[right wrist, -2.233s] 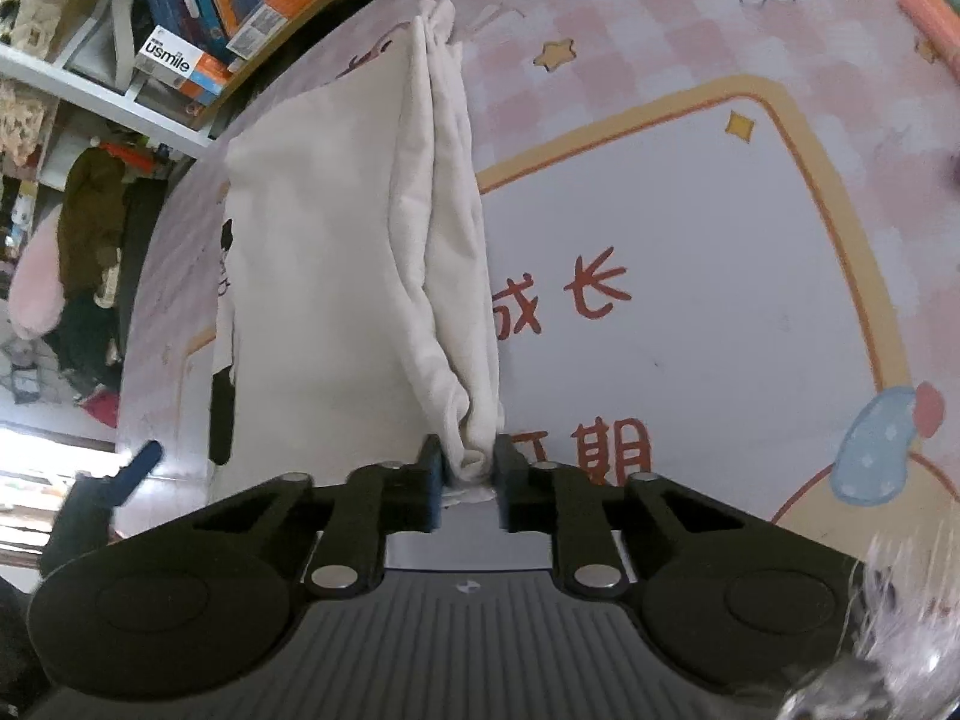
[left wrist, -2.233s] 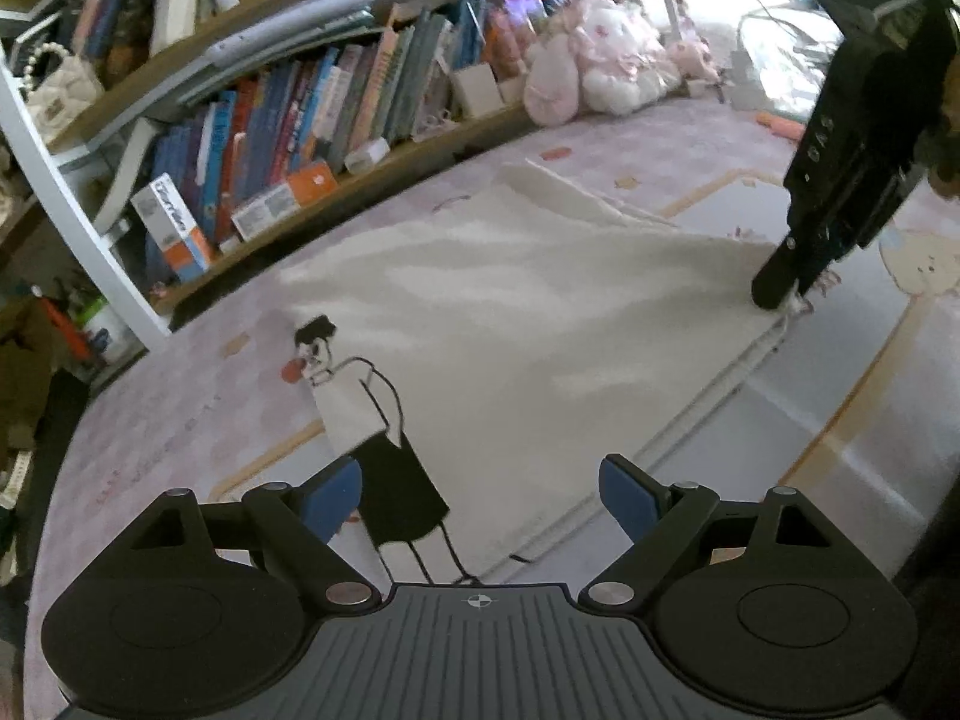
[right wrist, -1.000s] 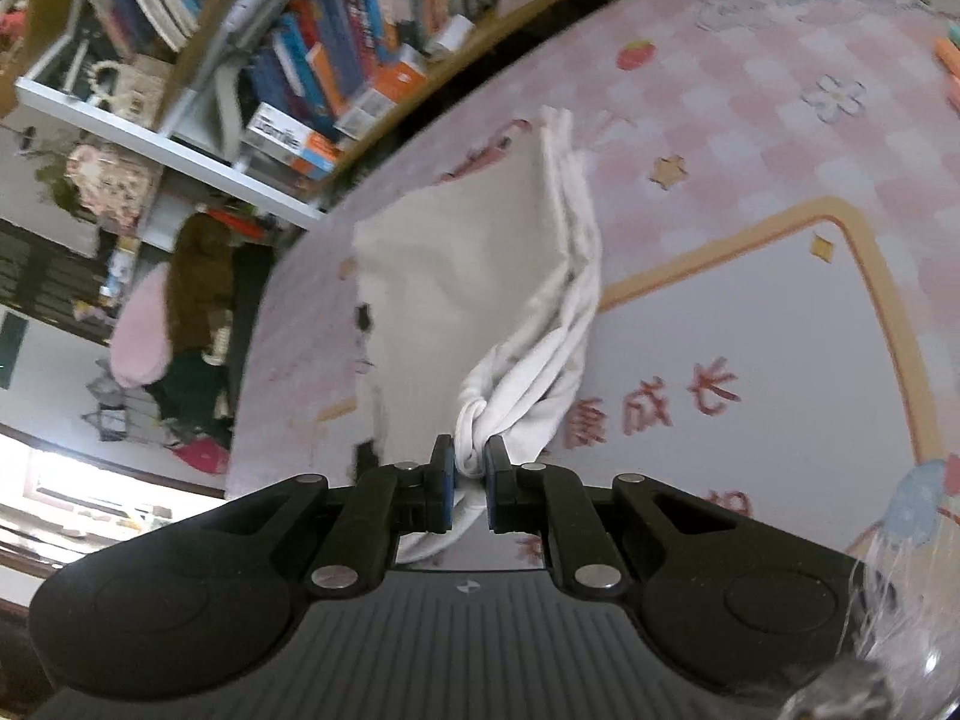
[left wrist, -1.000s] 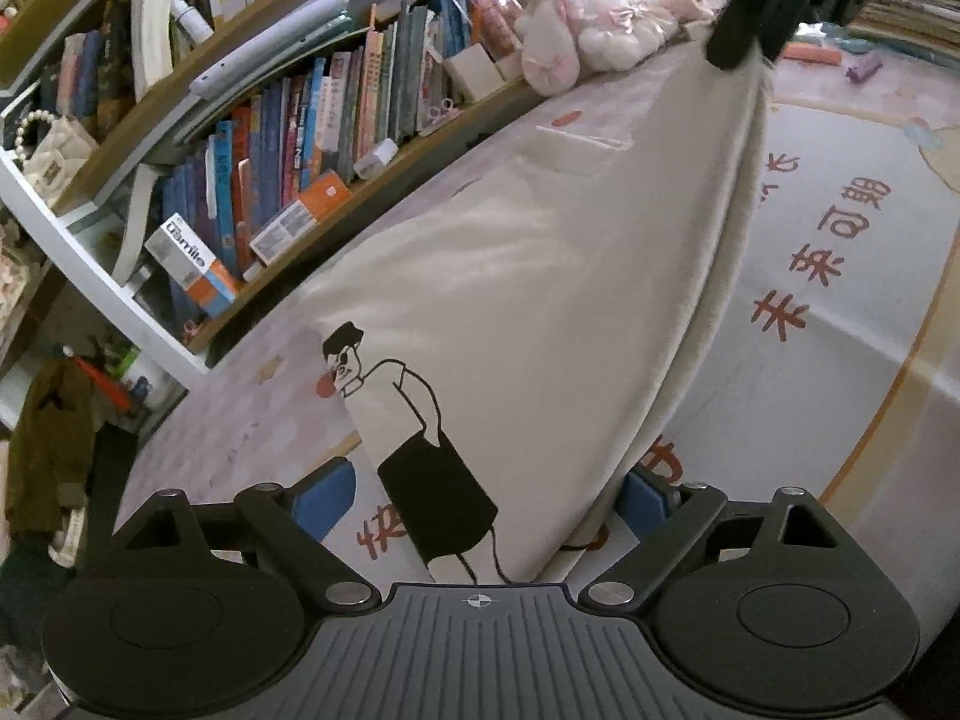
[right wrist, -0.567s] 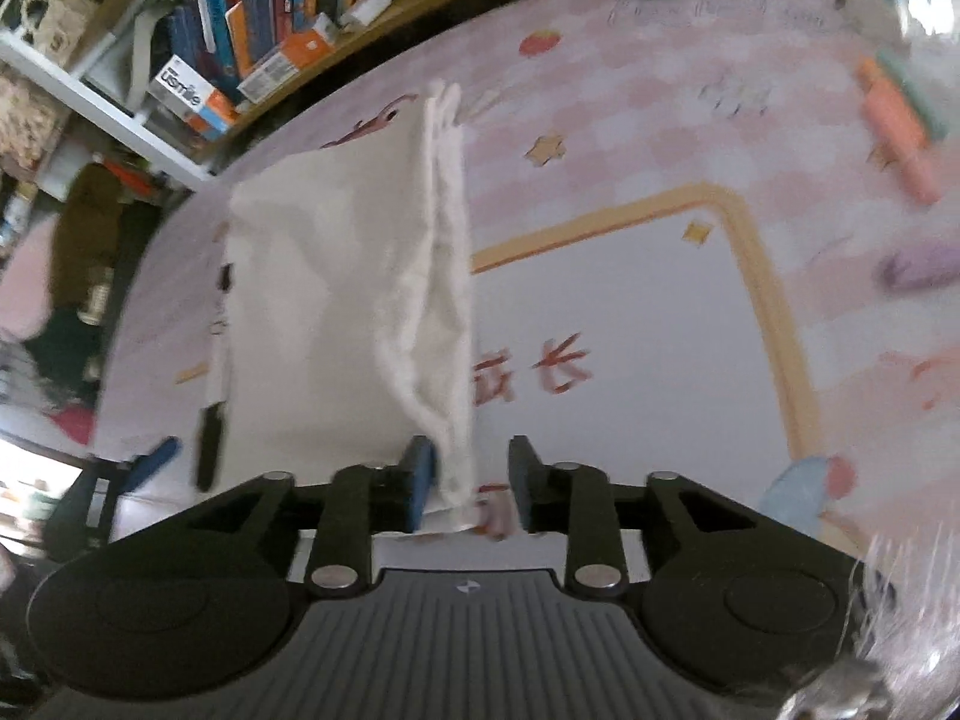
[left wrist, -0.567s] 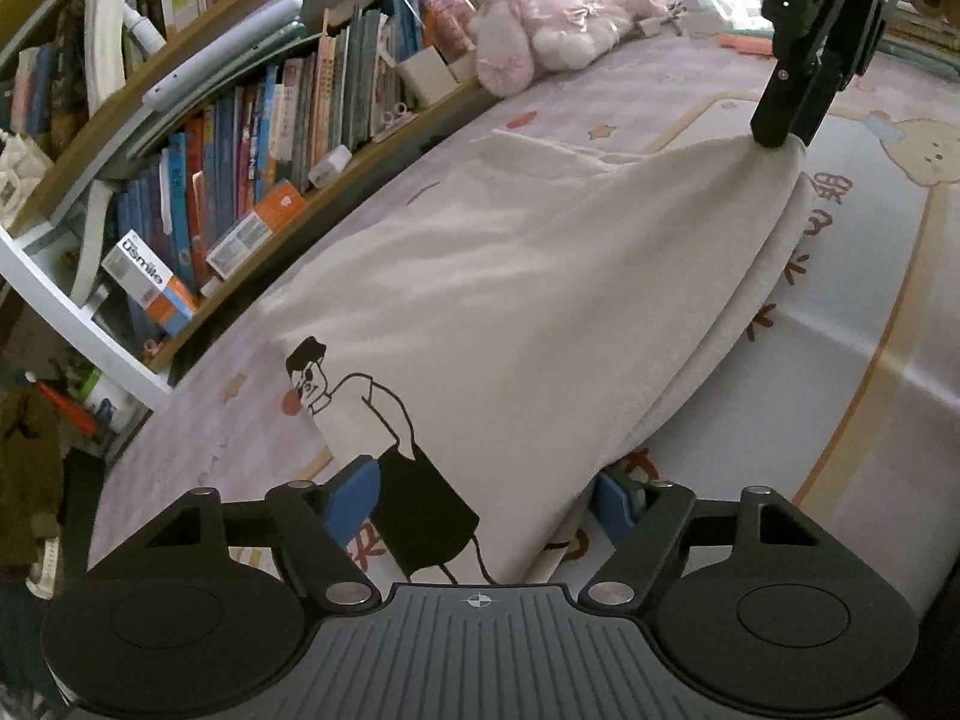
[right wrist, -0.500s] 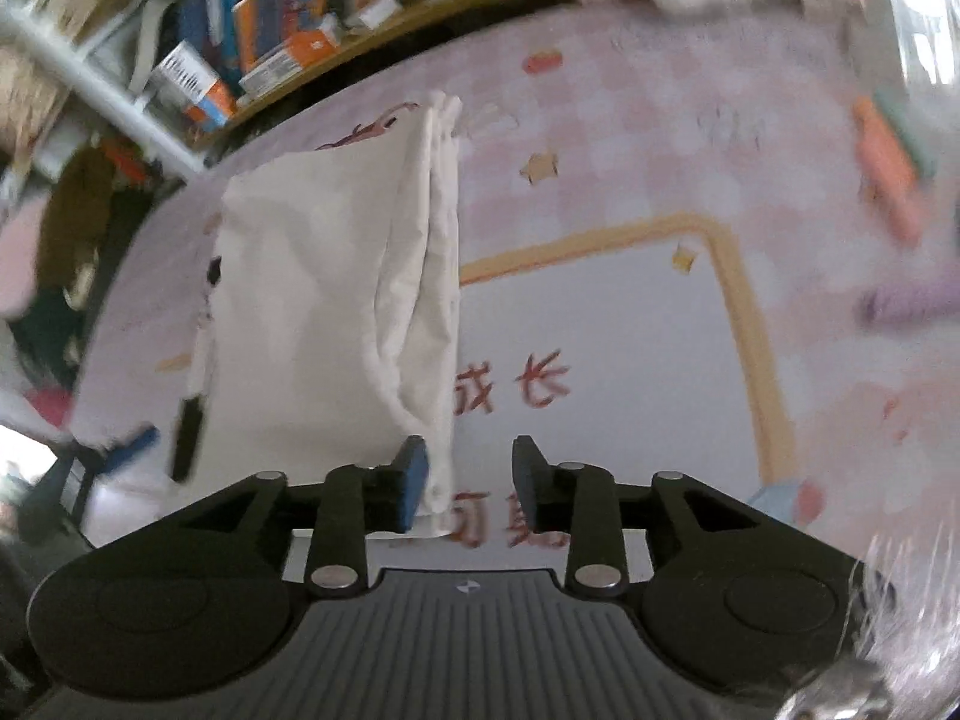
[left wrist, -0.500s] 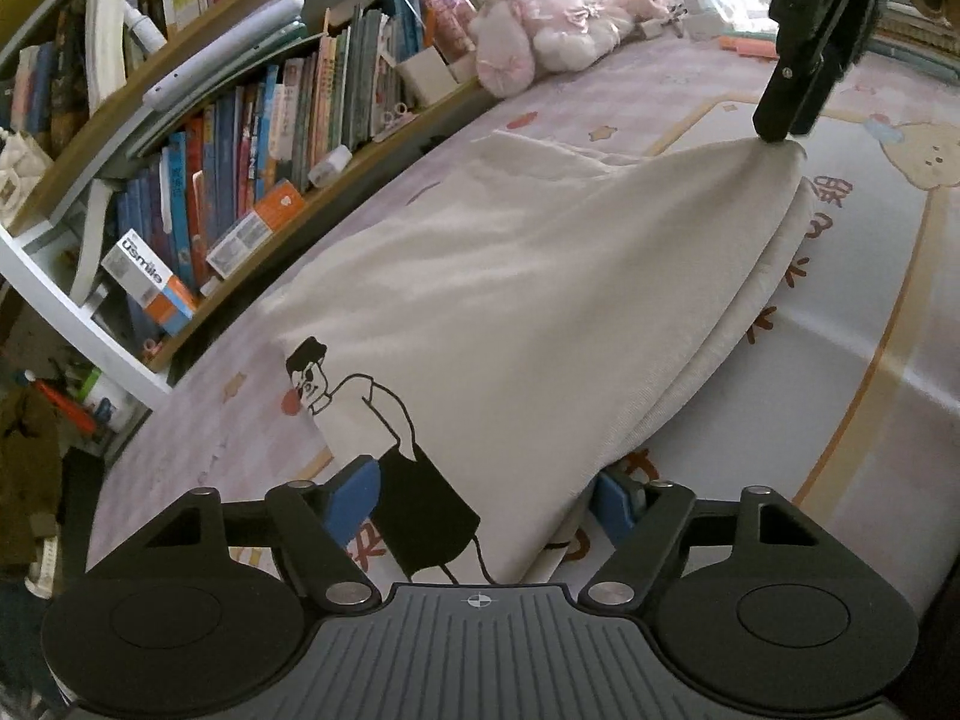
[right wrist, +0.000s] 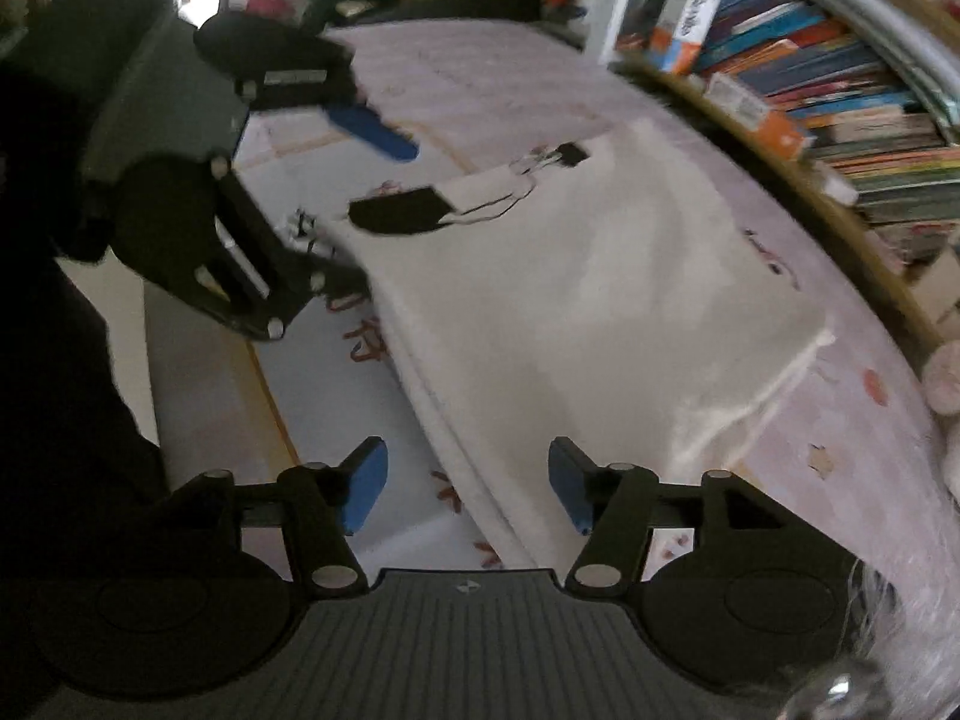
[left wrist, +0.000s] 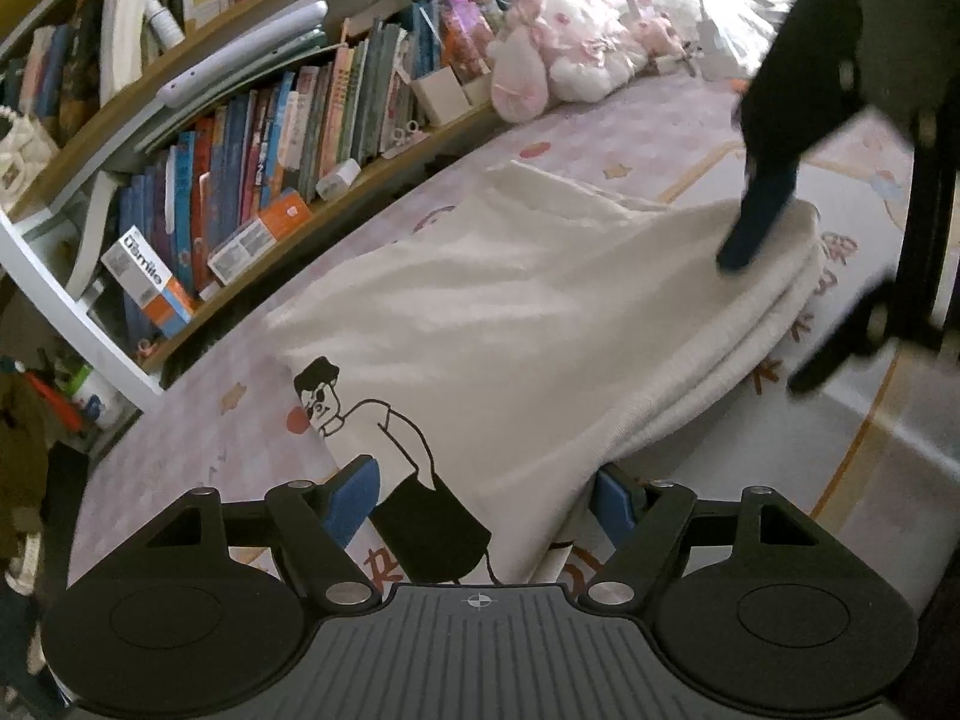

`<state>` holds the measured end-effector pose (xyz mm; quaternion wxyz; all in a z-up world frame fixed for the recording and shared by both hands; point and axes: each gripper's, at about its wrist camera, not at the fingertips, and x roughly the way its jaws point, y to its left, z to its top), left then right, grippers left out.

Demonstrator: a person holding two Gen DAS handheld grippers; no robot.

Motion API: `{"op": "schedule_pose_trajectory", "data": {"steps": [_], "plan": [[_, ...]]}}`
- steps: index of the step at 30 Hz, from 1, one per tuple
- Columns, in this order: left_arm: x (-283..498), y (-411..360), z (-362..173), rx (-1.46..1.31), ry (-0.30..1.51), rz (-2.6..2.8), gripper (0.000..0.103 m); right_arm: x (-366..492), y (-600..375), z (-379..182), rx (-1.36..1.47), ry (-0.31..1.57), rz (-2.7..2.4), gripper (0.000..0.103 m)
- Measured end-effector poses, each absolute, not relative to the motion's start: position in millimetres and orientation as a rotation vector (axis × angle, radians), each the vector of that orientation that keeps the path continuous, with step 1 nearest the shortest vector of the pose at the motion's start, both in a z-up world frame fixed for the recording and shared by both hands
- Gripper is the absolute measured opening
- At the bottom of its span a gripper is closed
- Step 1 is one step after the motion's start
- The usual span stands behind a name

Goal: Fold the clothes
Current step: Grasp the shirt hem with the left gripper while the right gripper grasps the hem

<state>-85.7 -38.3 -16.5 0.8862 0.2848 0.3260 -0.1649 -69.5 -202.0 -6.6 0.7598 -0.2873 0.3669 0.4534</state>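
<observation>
The folded edge of the cream-white cotton T-shirt with the black cartoon-figure print [right wrist: 600,300] has been let go by the right gripper [right wrist: 465,489]: a second ago it was pinched tight between the blue-padded fingers [right wrist: 363,483]; these are now opening, and the cloth is seen lying between them without being pressed. The wrist has also been rolled round, so that the garment is viewed from its other side. The fold is judged laid down and complete, the shirt resting doubled on the pink checked play mat [right wrist: 492,78].

At the left gripper [left wrist: 486,501] the fingers [left wrist: 354,495] are held wide apart, straddling the near hem and the print; no pinch on the cloth is seen. This gripper has hardly shifted and is pitched downward over the mat.

Beyond the left fingers, one right finger is seen poised at the far folded corner; contact cannot be told. Farther off, a wooden bookshelf crammed with coloured books [left wrist: 258,138] is noted.
</observation>
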Motion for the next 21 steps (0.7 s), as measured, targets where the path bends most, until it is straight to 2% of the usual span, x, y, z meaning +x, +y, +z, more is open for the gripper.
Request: {"op": "schedule_pose_trajectory", "data": {"steps": [6,8,9,10,12,19,20,21], "plan": [[-79,-32,-10,0.514,0.695,-0.346,0.077,-67,-190,-23,-0.705,0.827,0.989,0.057],[-78,-30,-8,0.500,0.698,-0.346,0.077,-67,-190,-23,-0.718,0.830,0.985,0.054],[-78,-30,-8,0.500,0.698,-0.347,0.076,-67,-189,-22,-0.732,0.824,0.973,0.045],[-79,-30,-9,0.508,0.697,-0.351,0.076,-67,-188,-21,-0.748,0.817,0.959,0.029],[-81,-31,-11,0.524,0.697,-0.357,0.076,-64,-185,-20,-0.790,0.794,0.910,0.011],[-94,-32,-27,0.643,0.697,-0.350,0.076,-55,-190,11,-0.716,0.745,0.863,0.007],[-96,-32,-29,0.665,0.698,-0.346,0.074,-56,-190,16,-0.715,0.733,0.860,0.007],[-97,-32,-31,0.683,0.697,-0.348,0.067,-56,-191,20,-0.712,0.724,0.858,0.007]]}}
